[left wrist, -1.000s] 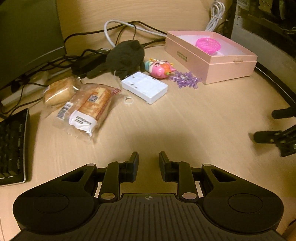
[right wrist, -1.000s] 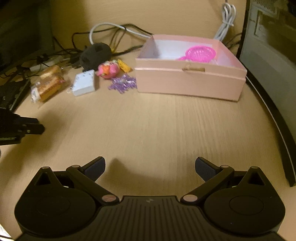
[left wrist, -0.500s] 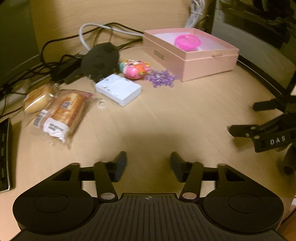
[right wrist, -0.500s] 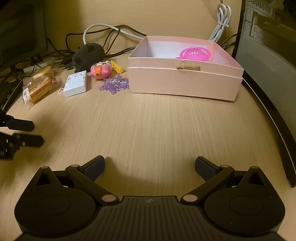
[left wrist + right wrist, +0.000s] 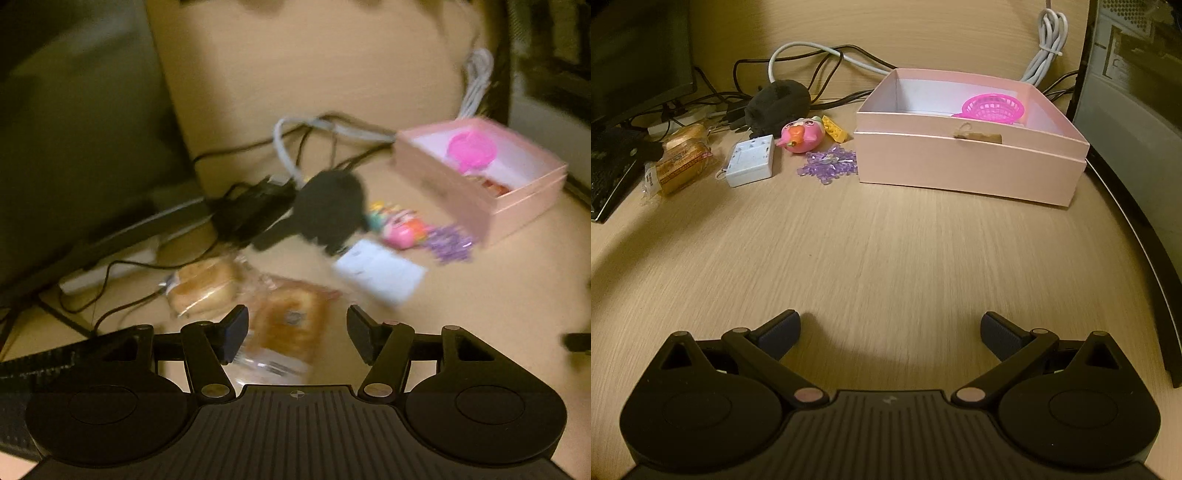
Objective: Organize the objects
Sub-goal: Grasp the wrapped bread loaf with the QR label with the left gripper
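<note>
We work at a pale wood-grain bench [image 5: 886,240] hemmed by a dark monitor, tangled cables and a computer case. Our left gripper [image 5: 297,334] hangs with its jaws apart and nothing between them, and the wrapped bread loaf [image 5: 286,328] lies straight ahead of it, just beyond the fingertips, its long axis running roughly away from us along the gripper's line of sight; the view is blurred, so we cannot tell whether the fingers touch the wrapper. A second wrapped bun [image 5: 201,290] sits just beside it to the left. Our right gripper [image 5: 890,334] is also spread wide and empty over bare bench, well apart from the clutter, so the left one is plainly nearer the bread. Further back lie a white plastic box [image 5: 750,160], a pink toy [image 5: 801,138], purple beads [image 5: 829,168] and a black pouch [image 5: 777,103]. The open pink box [image 5: 967,166] holds a pink basket [image 5: 993,107]; we judge the loose things belong there.
</note>
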Available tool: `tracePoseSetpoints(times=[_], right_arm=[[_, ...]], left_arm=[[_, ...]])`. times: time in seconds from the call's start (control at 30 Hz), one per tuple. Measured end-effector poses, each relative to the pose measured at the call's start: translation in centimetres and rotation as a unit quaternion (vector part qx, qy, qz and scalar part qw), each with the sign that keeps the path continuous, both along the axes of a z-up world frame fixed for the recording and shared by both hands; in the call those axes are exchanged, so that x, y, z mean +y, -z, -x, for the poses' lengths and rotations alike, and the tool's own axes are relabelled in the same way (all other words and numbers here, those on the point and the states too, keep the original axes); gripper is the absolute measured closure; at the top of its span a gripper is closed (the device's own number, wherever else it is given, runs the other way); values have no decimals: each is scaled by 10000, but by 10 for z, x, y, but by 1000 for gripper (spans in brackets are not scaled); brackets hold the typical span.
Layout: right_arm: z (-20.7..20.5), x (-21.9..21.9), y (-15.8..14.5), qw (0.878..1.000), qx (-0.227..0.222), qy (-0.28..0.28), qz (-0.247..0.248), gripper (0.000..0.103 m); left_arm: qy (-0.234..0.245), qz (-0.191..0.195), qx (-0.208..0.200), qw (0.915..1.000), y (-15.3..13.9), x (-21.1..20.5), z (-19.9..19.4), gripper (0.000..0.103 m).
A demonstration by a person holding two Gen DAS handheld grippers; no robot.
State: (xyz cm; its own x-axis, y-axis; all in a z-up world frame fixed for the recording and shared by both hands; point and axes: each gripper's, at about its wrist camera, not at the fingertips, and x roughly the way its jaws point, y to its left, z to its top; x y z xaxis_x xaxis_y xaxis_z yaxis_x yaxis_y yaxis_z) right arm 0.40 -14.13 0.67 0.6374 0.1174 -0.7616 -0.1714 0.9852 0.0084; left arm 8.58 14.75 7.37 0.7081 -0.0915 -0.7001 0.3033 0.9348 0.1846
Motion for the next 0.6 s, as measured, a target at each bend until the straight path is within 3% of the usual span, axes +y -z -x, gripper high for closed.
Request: tracePoseSetpoints(times=[0.13,0.6], right_arm=[[-1,0,0,10000,25,-3,6,0],[-1,4,0,9999,22,99,5,0]], left_arm=[[15,101,648,9978,21,17,-28,38],[140,369,492,9980,41,20,-48,37]])
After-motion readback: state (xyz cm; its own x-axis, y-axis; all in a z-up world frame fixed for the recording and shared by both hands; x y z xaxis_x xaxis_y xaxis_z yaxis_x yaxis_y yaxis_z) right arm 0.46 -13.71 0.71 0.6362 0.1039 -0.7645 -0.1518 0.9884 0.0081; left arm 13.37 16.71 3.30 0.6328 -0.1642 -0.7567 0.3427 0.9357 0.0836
